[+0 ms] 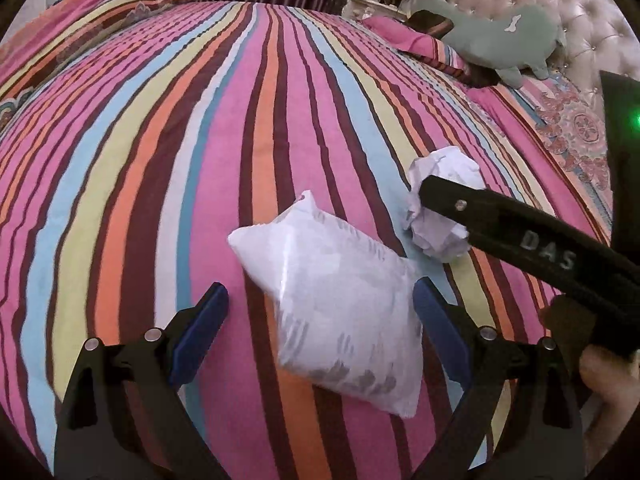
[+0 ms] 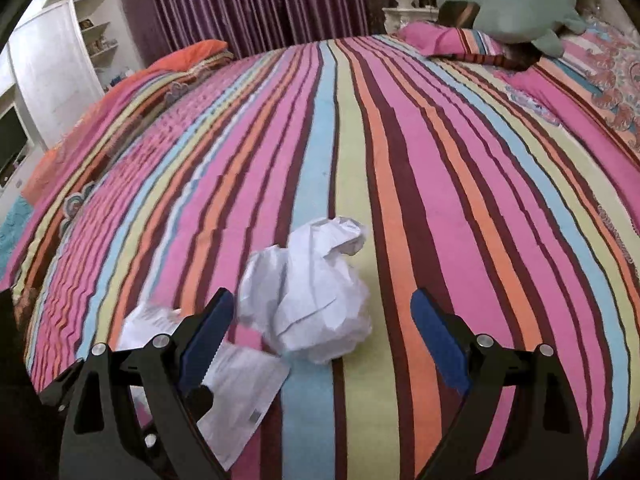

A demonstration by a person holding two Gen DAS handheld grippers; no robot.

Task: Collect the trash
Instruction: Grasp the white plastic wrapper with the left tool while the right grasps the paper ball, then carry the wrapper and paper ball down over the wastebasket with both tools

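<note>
Striped bedspread (image 2: 400,160) ahead — your right gripper (image 2: 322,308) gapes empty around the crumpled paper (image 2: 312,300), left gripper (image 1: 320,292) wide, empty, over the plastic packet (image 1: 340,312) — close next.

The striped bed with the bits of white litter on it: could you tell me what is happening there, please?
A person is clearing trash off the striped bedspread with a hand-held gripper in each hand. The left hand-held gripper is open around a white plastic packet, not yet gripping it. The right hand-held gripper is open around a crumpled paper ball, also ungripped. Both items lie on the bed, side by side. A green plush toy sits by the headboard.
</note>
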